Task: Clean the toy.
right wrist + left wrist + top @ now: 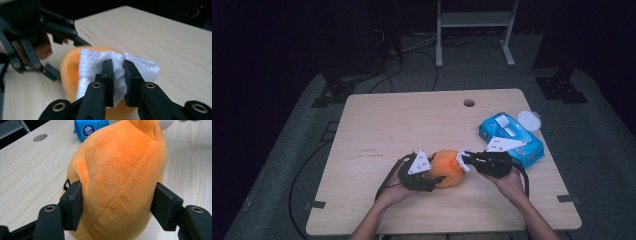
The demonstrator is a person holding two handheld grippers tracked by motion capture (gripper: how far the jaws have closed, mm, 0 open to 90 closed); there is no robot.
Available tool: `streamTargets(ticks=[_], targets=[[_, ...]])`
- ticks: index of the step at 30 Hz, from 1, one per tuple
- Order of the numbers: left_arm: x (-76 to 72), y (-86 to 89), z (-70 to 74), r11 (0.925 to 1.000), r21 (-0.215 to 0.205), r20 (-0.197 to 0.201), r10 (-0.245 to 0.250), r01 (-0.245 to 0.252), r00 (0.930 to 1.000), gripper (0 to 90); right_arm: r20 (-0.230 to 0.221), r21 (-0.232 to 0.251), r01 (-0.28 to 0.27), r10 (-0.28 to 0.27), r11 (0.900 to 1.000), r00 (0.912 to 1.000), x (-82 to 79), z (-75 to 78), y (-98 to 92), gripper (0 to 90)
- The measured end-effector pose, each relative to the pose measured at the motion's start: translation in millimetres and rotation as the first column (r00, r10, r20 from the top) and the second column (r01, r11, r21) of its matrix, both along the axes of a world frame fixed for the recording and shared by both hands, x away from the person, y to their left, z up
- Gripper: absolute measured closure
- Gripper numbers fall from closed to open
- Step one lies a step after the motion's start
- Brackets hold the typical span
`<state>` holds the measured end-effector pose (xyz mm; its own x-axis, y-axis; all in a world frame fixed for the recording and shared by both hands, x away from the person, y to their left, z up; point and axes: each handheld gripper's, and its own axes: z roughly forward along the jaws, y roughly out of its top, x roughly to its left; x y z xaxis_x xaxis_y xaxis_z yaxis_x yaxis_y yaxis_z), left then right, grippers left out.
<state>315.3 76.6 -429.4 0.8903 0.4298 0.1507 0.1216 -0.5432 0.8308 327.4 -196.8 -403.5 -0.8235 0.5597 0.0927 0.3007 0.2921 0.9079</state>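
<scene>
An orange plush toy (447, 169) lies near the front middle of the wooden table (387, 125). My left gripper (437, 175) comes at it from the left. In the left gripper view its two black jaws press into both sides of the orange plush toy (120, 165), so my left gripper (117, 205) is shut on it. My right gripper (465, 160) comes in from the right and is shut on a white tissue (462, 156). In the right gripper view my right gripper (118, 72) pinches the folded white tissue (92, 65) against the top of the plush toy (68, 72).
A blue pack of wipes (512, 137) lies at the right side of the table, close behind my right hand, with a white round lid (529, 120) beside it. A cable hole (469, 103) sits near the far edge. A metal stand (474, 20) is on the floor beyond.
</scene>
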Motion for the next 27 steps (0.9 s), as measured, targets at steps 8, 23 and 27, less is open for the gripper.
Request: streamTargets(ticks=[8,23,27], targets=[[-23.5,-3.5,-2.8,0.9965,0.067,0.004,-0.050,0.050,0.9987,24.1,-0.025,-0.078,-0.070,0.068,0.994,0.9974,-15.0,-4.7,0.5,79.7],[-5.6,-14.0,24.6,0.9733,-0.193,-0.086,-0.143,0.124,0.9860,12.1,-0.014,-0.125,-0.141,0.140,0.982,0.9900,-57.8,-34.6,-12.7,79.0],[3.8,-24.5,13.8,0.9863,-0.107,-0.144,-0.141,0.126,0.9795,10.9,-0.012,-0.135,-0.157,0.156,0.978,0.9876,-60.0,-36.1,-14.5,79.0]])
